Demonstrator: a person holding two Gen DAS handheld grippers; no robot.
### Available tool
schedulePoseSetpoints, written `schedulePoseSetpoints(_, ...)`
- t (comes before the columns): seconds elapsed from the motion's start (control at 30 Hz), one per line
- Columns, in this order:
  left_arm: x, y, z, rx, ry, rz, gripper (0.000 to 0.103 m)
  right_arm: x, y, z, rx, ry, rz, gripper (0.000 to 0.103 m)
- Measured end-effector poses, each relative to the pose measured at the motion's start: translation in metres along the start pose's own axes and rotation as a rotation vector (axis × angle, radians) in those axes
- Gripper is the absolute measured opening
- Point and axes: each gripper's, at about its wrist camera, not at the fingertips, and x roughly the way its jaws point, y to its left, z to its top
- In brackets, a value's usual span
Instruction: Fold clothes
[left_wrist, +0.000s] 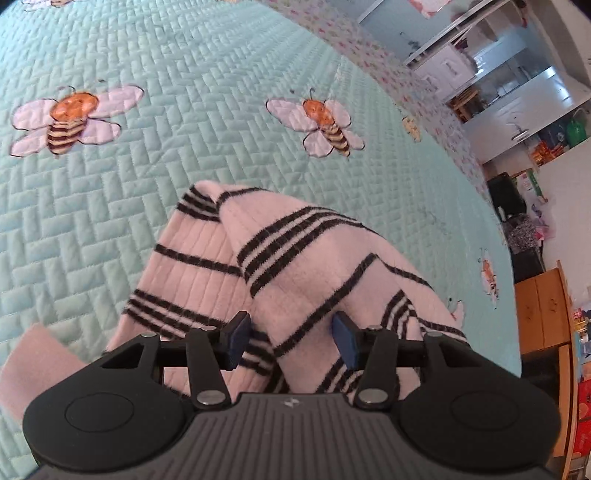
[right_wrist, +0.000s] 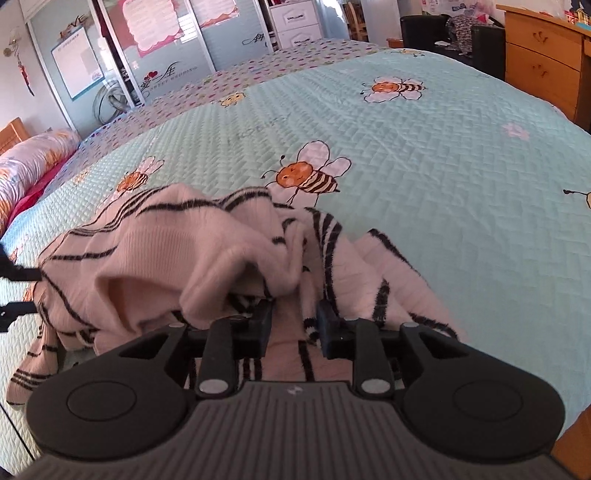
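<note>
A pink knit sweater with black stripes (left_wrist: 295, 251) lies crumpled on a pale green quilted bedspread with bee pictures (left_wrist: 184, 74). My left gripper (left_wrist: 291, 339) hovers low over the sweater's near edge. Its blue pads stand apart, with a raised fold of the knit in the gap and no firm pinch showing. In the right wrist view the sweater (right_wrist: 166, 243) is bunched into loose folds on the bedspread (right_wrist: 443, 184). My right gripper (right_wrist: 293, 325) sits at its near edge, jaws parted, with flat striped fabric below the gap. A fold drapes over the left finger.
A flat pink cloth (left_wrist: 33, 365) lies on the bed at my left gripper's lower left. A wooden dresser (right_wrist: 539, 55) stands past the bed's right side, a rolled patterned quilt (right_wrist: 33, 158) at the far left, and wardrobe doors (right_wrist: 166, 48) behind the bed.
</note>
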Motion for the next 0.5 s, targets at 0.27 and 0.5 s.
schedulePoseSetpoints(0.27,-0.046,-0.042,-0.009,0.171,-0.175,0.011,0.007,-0.009,-0.001,-0.009,0.004,-0.01,0.002,0.032)
schedulePoseSetpoints(0.5,-0.163,-0.074,-0.032,0.316,-0.492,0.007,0.004,-0.026,0.004,-0.019,0.003,-0.019,0.022,0.032)
